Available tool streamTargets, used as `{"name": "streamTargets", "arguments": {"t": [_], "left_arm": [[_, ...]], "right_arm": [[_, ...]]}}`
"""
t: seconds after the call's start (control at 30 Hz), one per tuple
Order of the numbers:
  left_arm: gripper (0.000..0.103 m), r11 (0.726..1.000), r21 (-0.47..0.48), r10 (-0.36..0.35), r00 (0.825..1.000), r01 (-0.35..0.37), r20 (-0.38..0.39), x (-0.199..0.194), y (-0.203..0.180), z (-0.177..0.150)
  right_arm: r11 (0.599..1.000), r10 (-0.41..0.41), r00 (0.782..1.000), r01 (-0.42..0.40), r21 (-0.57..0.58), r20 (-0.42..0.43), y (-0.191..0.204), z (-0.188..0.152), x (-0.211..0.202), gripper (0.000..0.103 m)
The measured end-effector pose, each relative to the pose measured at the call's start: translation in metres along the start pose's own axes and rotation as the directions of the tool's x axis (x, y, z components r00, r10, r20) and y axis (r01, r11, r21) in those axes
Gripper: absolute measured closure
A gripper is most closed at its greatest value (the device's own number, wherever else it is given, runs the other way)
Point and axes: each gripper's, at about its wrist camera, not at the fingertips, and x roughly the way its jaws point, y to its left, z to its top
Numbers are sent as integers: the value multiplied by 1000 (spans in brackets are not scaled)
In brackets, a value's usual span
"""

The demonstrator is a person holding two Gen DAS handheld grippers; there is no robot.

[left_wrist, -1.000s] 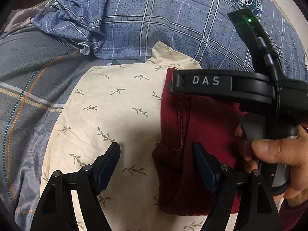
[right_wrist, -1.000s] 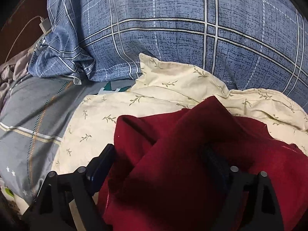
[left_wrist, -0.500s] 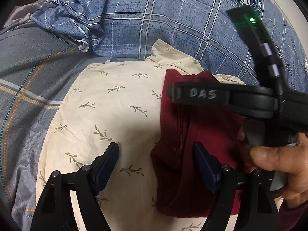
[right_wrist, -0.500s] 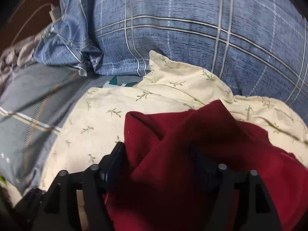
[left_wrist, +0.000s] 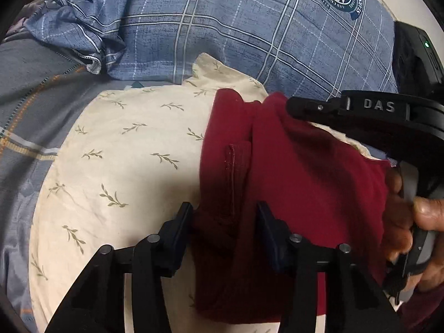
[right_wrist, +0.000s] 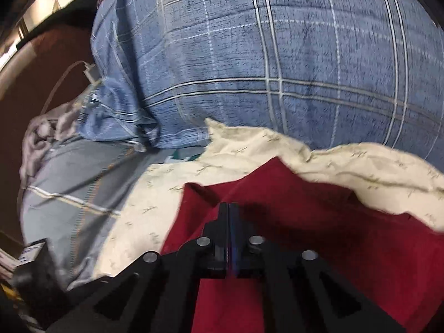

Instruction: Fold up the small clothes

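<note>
A dark red garment point(left_wrist: 299, 183) lies on a cream cloth with a leaf print point(left_wrist: 133, 161) on the bed. My left gripper point(left_wrist: 224, 222) is partly closed, its jaws on either side of a fold at the garment's left edge, with a gap still between them. My right gripper point(right_wrist: 229, 216) is shut, its pads pressed together over the red garment point(right_wrist: 305, 236); whether cloth is pinched between them is hidden. The right gripper's body and the hand holding it show at the right of the left wrist view point(left_wrist: 388, 116).
A large blue plaid pillow point(left_wrist: 249, 27) lies just behind the cloth and fills the back of the right wrist view point(right_wrist: 277, 55). A grey striped sheet point(left_wrist: 33, 105) lies to the left. A white charger and cable point(right_wrist: 91, 73) sit at the far left.
My left gripper's jaws have narrowed around the garment's left fold. My right gripper has gone from open to shut and moved to the right over the garment.
</note>
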Motion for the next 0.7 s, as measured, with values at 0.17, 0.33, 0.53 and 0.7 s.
{"name": "streamTargets", "arguments": {"t": [0.17,0.33,0.53,0.7], "left_arm": [[73,999,4,-43,998,43,37,-10,4,1],[80,991,68,-125,984,117,124,-36,-4,-3],[85,974,194,-149,976,118,156,-53,-18,-17],[75,979,176,-131,981,105,142,-55,-13,-15]], "right_arm": [[999,42,998,-40,29,-51,9,-4,3,44],[999,-33,996,33,7,-87,20,5,13,23],[994,-108,967,108,-15,-231,21,5,53,18],[989,-137,981,128,-70,-135,17,-3,38,75]]}}
